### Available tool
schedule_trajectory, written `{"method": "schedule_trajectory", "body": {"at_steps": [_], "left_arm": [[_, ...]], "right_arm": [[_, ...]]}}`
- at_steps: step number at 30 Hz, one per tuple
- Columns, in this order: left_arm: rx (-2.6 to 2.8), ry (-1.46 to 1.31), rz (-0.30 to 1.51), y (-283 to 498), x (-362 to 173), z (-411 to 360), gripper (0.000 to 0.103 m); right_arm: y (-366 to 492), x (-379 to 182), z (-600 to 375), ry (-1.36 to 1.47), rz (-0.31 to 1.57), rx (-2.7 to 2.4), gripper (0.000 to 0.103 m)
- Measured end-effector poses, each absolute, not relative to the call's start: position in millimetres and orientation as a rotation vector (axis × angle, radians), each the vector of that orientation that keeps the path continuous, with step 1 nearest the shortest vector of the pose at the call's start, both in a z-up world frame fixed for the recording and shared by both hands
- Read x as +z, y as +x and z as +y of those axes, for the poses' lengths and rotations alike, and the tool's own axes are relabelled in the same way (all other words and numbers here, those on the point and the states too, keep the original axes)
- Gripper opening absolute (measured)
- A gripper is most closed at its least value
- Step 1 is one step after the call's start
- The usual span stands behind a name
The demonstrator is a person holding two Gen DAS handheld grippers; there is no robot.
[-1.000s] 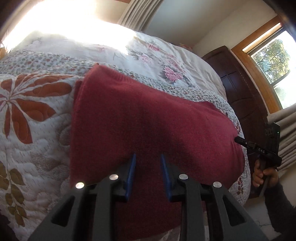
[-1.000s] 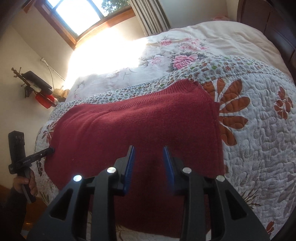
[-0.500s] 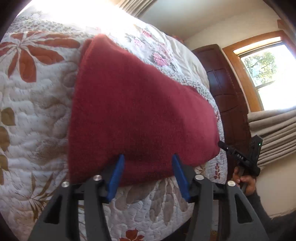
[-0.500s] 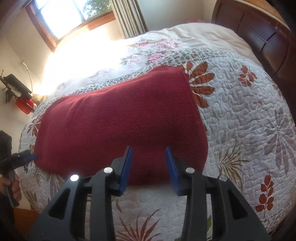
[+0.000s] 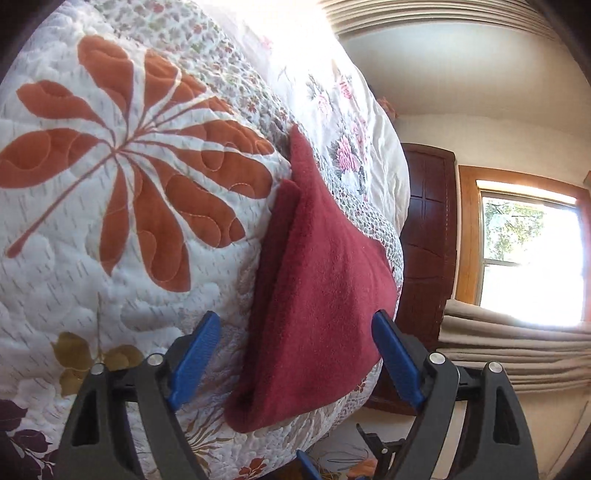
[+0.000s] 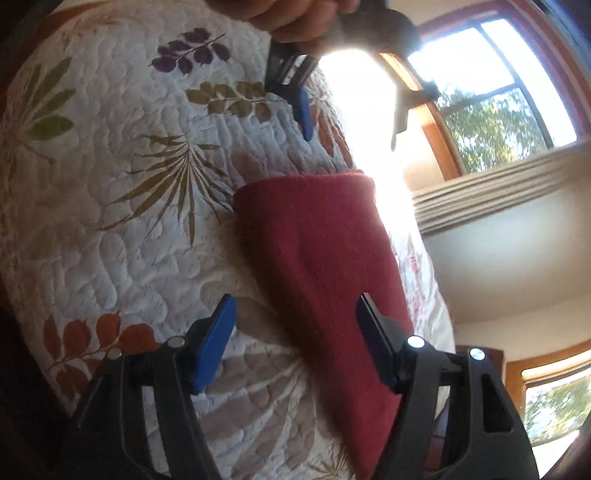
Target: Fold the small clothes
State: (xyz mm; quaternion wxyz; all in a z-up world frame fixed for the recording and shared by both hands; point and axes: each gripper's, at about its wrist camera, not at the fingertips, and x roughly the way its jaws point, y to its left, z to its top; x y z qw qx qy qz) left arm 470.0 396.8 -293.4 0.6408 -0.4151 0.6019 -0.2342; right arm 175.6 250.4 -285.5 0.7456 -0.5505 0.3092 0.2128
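Left wrist view: the left claw (image 5: 295, 354) stands with its blue-padded fingers (image 5: 195, 354) spread wide, one on each side of the near end of the red garment (image 5: 314, 295), gripping nothing. The red garment, a folded knit piece with a second layer showing along its left edge, lies flat on the quilt (image 5: 110, 184) of the bed, near the bed's edge. The quilt is white with large orange leaf prints; beyond it lies a comforter (image 5: 354, 122) with pink flowers. A dark wooden headboard (image 5: 428, 236) and a sunlit window (image 5: 532, 258) with curtains stand behind.

Right wrist view: the right claw (image 6: 295, 332) is likewise wide open and empty, its right finger over the red garment (image 6: 325, 266), its left finger over bare quilt (image 6: 110, 240). At the garment's far end the left claw (image 6: 347, 118) appears, held from above by a hand (image 6: 295, 18).
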Motion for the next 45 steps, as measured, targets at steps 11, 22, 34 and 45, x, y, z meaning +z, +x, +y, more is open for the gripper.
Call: {"method": "schedule_trajectory", "body": {"at_steps": [11,22,34,45], "left_arm": [[-0.576,-1.064,1.324,452.2,-299.8,427.0,0.085],[-0.665,-1.227,1.373,487.8,-316.7,395.9,0.092],[-0.688,-1.015,1.559,546.6,-328.4,326.2,0.071],[-0.673,-0.857,1.524,558.2,-273.7,304.8,0.020]], "right_arm": [[224.0,-341.3,295.0,-1.406,0.656,0.394,0.021],[261.8,-220.6,265.7,-0.969,0.718,0.350,0.014],[274.1,-203.7,240.9,-0.870,0.724,0.352,0.010],[276.9,-176.0,225.8,-0.760,0.680,0.324,0.009]]}}
